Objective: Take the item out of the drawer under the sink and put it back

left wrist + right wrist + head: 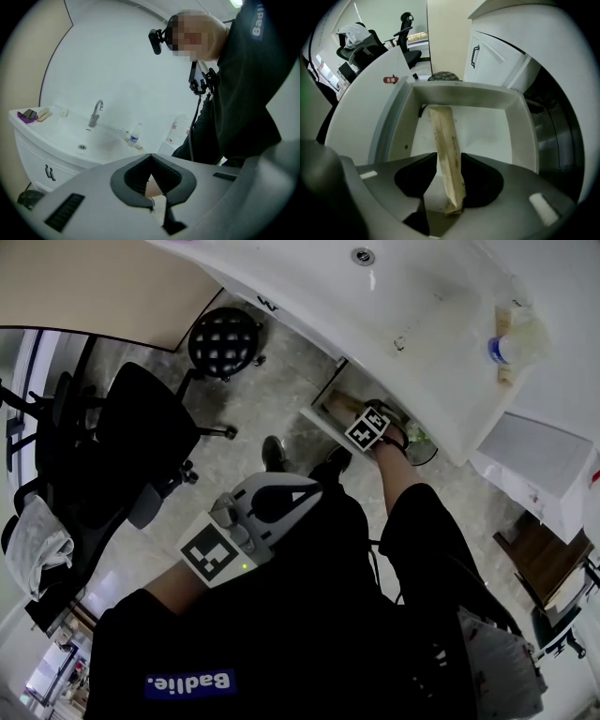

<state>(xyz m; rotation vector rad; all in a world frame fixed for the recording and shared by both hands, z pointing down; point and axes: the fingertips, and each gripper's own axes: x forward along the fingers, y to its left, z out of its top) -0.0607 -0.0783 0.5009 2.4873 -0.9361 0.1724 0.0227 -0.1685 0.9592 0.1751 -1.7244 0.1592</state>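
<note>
My right claw (451, 185) grips the paper packet (443, 136) over the open drawer (461, 96), with room on both sides. My left claw (152, 186) is closed and empty.

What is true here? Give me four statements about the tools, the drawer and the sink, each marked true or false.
1. The right tool is shut on a tan paper packet. True.
2. The drawer is closed. False: it stands open, and the right tool is over it.
3. The left tool holds the water bottle. False: it holds nothing, and the water bottle stands on the sink top.
4. A faucet stands at the sink. True.
</note>
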